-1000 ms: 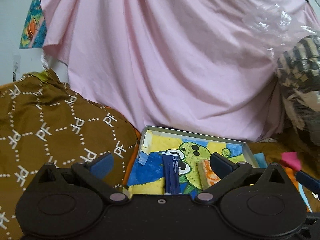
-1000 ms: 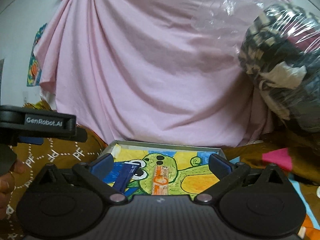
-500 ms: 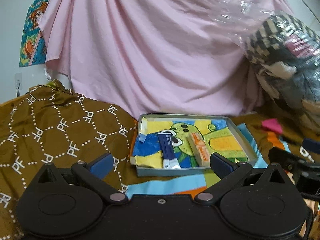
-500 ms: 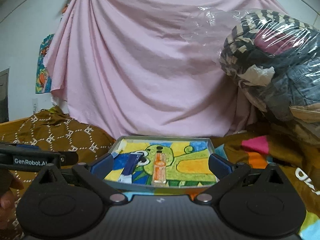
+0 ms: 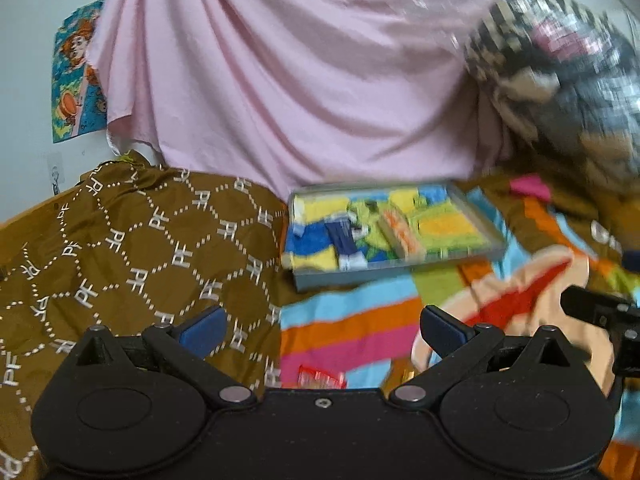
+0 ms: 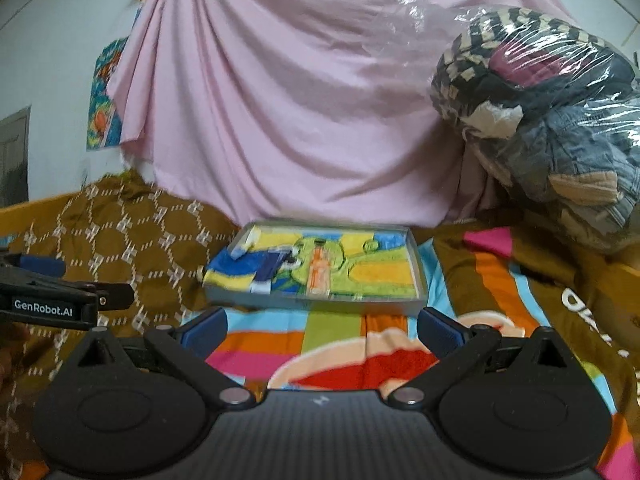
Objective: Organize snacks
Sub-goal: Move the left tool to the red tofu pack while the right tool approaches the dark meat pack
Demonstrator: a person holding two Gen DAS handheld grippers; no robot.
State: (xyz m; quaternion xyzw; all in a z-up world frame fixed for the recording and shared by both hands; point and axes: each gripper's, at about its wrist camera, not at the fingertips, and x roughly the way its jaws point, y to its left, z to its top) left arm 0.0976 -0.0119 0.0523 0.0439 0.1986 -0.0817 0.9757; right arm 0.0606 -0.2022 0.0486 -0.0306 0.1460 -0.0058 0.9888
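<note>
A grey tray [image 5: 394, 272] [image 6: 312, 303] with a cartoon frog lining lies on the bed ahead. In it lie a dark blue snack packet [image 5: 343, 242] [image 6: 269, 268] and an orange snack bar [image 5: 402, 236] [image 6: 319, 272]. My left gripper [image 5: 322, 330] is open and empty, well short of the tray. A red and clear wrapper [image 5: 320, 378] shows just under it. My right gripper [image 6: 320, 330] is open and empty, just in front of the tray's near wall. The left gripper [image 6: 60, 292] shows at the left edge of the right wrist view.
A brown patterned cloth [image 5: 140, 248] covers the bed to the left. A striped cartoon blanket [image 6: 480, 300] lies under and right of the tray. A pink sheet [image 6: 300, 100] hangs behind. A plastic-wrapped bundle of clothes [image 6: 560, 120] stands at the right.
Both grippers have drawn back from the tray, which now looks smaller and farther. More of the striped blanket shows in front. Both stay open and empty.
</note>
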